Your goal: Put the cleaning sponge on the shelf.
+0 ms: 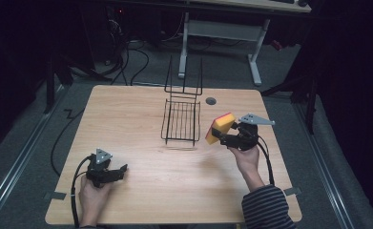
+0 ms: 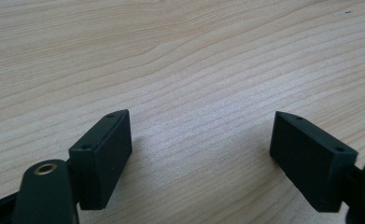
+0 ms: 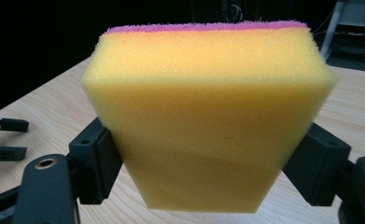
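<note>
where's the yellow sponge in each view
High view: the sponge is right of centre, held above the table beside the black wire rack.
Left gripper view: not in it.
Right gripper view: the sponge is at centre, squeezed between the jaws.
Shared landmark: the light wooden table.

Light wooden table (image 1: pixel 141 114), rectangular, pale grain. Black wire rack basket (image 1: pixel 181 119) at table centre-rear, tall wire back upright at far end. Small dark round grommet (image 1: pixel 211 101) just right of rack. White-legged desk frame (image 1: pixel 222 33) beyond table; dark cables (image 1: pixel 131 59) on grey floor, possibly power leads.
</note>
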`<action>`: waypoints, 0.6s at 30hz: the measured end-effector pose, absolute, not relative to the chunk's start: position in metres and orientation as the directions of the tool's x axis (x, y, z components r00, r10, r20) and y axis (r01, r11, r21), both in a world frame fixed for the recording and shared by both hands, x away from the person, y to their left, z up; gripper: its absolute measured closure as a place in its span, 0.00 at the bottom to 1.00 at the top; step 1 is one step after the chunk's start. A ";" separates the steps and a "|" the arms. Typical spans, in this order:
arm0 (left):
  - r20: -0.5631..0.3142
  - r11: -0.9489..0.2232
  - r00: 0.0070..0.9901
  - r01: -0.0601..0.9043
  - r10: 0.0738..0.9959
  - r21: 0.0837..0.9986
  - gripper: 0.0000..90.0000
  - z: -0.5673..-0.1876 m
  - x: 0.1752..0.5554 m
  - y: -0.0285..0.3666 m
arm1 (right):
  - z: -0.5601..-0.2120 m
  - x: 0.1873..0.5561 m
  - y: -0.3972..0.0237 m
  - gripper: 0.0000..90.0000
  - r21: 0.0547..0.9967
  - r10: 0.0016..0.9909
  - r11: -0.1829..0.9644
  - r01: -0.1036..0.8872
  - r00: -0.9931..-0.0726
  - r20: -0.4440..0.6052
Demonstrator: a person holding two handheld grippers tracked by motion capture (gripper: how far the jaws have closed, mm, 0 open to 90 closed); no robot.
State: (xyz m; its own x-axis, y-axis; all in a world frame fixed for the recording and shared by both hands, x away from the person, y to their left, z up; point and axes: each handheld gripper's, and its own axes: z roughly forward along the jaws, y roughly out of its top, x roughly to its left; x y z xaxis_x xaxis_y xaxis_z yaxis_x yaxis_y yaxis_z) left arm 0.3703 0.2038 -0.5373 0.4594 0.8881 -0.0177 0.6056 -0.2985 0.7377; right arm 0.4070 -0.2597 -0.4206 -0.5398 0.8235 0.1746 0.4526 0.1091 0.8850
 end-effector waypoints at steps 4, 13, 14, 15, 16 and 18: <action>-0.017 -0.299 0.459 0.606 0.888 0.738 0.24 -0.537 0.370 0.204 | -0.415 0.411 -0.251 0.25 0.891 0.810 0.112 0.440 -0.560 0.175; -0.017 -0.299 0.460 0.606 0.888 0.738 0.24 -0.537 0.370 0.204 | -0.408 0.416 -0.237 0.25 0.895 0.791 0.133 0.426 -0.589 0.163; -0.017 -0.299 0.460 0.606 0.888 0.738 0.24 -0.537 0.370 0.204 | -0.407 0.417 -0.235 0.25 0.893 0.789 0.136 0.428 -0.592 0.163; -0.018 -0.299 0.459 0.605 0.888 0.738 0.24 -0.537 0.370 0.204 | -0.406 0.418 -0.234 0.25 0.894 0.788 0.142 0.426 -0.595 0.158; -0.017 -0.299 0.460 0.606 0.888 0.738 0.24 -0.537 0.370 0.204 | -0.405 0.418 -0.233 0.25 0.892 0.787 0.146 0.428 -0.597 0.157; -0.018 -0.298 0.459 0.605 0.888 0.738 0.24 -0.537 0.370 0.204 | -0.404 0.420 -0.230 0.25 0.893 0.783 0.151 0.425 -0.602 0.154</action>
